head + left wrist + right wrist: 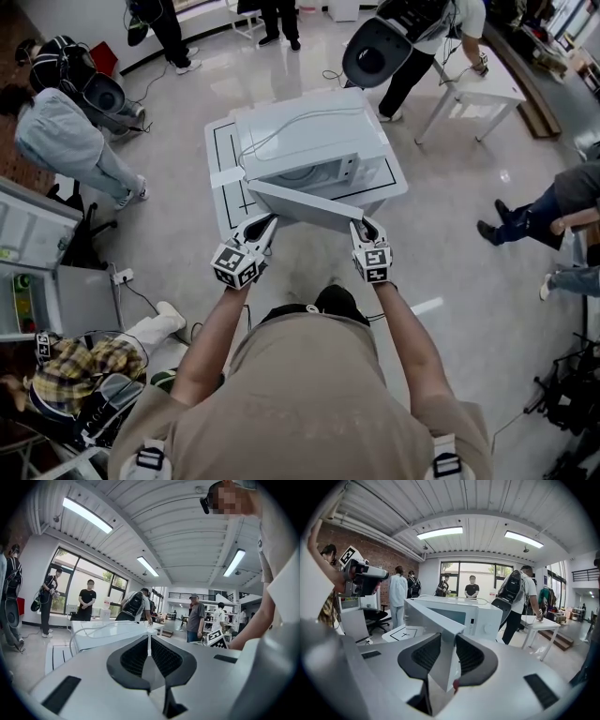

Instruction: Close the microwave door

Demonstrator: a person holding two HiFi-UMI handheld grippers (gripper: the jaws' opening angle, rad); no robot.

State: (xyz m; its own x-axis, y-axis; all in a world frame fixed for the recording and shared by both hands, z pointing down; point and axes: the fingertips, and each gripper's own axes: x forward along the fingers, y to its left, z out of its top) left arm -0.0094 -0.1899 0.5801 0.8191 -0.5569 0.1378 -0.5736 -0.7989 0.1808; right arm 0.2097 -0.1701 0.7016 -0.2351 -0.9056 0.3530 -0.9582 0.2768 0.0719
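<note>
Lab floor with people around, white table (221, 141) in the middle. left gripper (265, 223) and right gripper (364, 225) are both clenched on the door (302, 208), thin panel pinched between each pair of jaws. Likely a two-point hold to steer the swing. Door stands angled out from the microwave (309, 131) front; left grip sits nearer the microwave, right at the free end

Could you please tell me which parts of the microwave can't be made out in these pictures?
- Inside of the microwave: the head view looks down on its roof, and in the right gripper view the open microwave door stands in front of it.
- Markings on the control panel: too small to read in the right gripper view.
- Microwave front in the left gripper view: hidden behind that gripper's own body.
</note>
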